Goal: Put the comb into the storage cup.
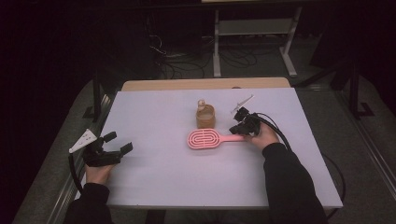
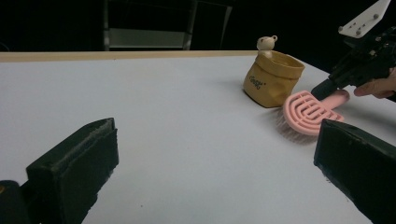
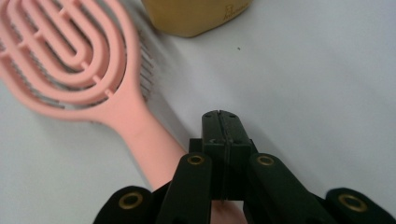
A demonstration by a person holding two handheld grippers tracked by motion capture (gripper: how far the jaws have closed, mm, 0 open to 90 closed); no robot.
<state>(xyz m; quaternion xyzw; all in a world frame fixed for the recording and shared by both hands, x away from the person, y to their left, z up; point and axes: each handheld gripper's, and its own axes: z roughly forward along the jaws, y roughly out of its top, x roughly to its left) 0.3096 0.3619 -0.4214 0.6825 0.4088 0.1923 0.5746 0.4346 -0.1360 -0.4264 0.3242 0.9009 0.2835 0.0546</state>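
A pink vented hairbrush (image 1: 205,138) (image 2: 306,109) (image 3: 70,60) lies flat at the table's centre, with its handle pointing right. Just behind it stands a small tan fabric pouch (image 1: 205,116) (image 2: 271,79) (image 3: 196,16) with a little bear figure (image 1: 201,104) (image 2: 266,43) at its rim. My right gripper (image 1: 236,129) (image 3: 219,116) (image 2: 322,88) is low over the brush handle, its jaws pressed together with nothing between their tips; the handle passes underneath. My left gripper (image 1: 118,143) (image 2: 217,140) rests open near the table's left edge, far from the brush and empty.
The pale table (image 1: 163,177) has a wooden strip along its far edge (image 1: 205,84). Beyond it on the dark floor are cables and a white frame (image 1: 252,28). A cable (image 1: 280,133) trails from the right gripper along the sleeve.
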